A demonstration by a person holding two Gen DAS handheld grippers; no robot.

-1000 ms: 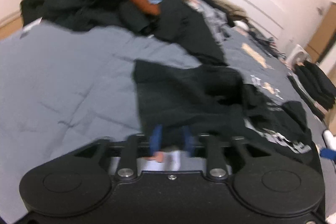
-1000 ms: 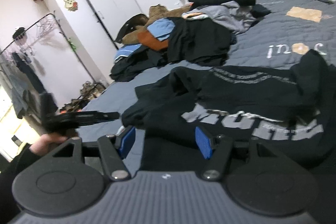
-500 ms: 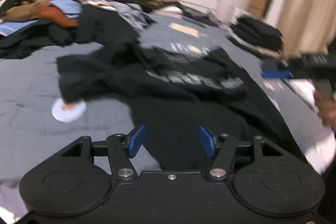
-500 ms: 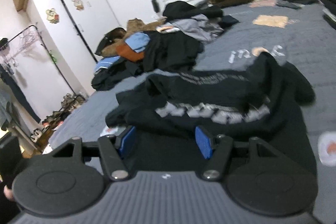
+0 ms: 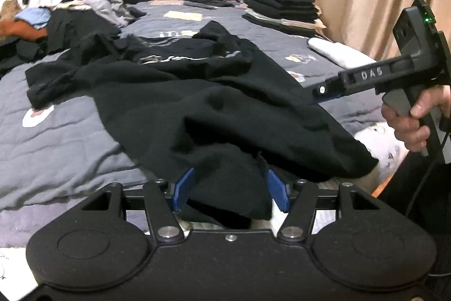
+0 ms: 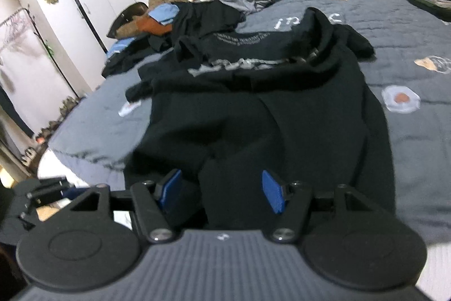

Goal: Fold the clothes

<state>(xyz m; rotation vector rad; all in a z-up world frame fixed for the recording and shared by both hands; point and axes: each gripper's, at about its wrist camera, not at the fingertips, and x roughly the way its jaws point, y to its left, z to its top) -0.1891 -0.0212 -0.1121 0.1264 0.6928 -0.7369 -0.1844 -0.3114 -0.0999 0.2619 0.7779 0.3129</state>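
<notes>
Both hand-held tools have swung in over the last second to the near edge of the bed (image 5: 56,160), and each now faces the near hem of the black sweatshirt (image 5: 225,103). In the left wrist view the left gripper (image 5: 229,188) has its blue pads apart with a fold of the hem lying between them, not visibly pinched. The right gripper (image 6: 220,193) is likewise spread, with dark cloth lying between its pads. So the grab for the hem looks imminent but not made. The sweatshirt lies crumpled on the grey quilt, its printed chest bunched farther off. Beyond it lie the unsorted clothes heap (image 6: 197,10) at far left and the folded stack (image 5: 282,7) at far right.
</notes>
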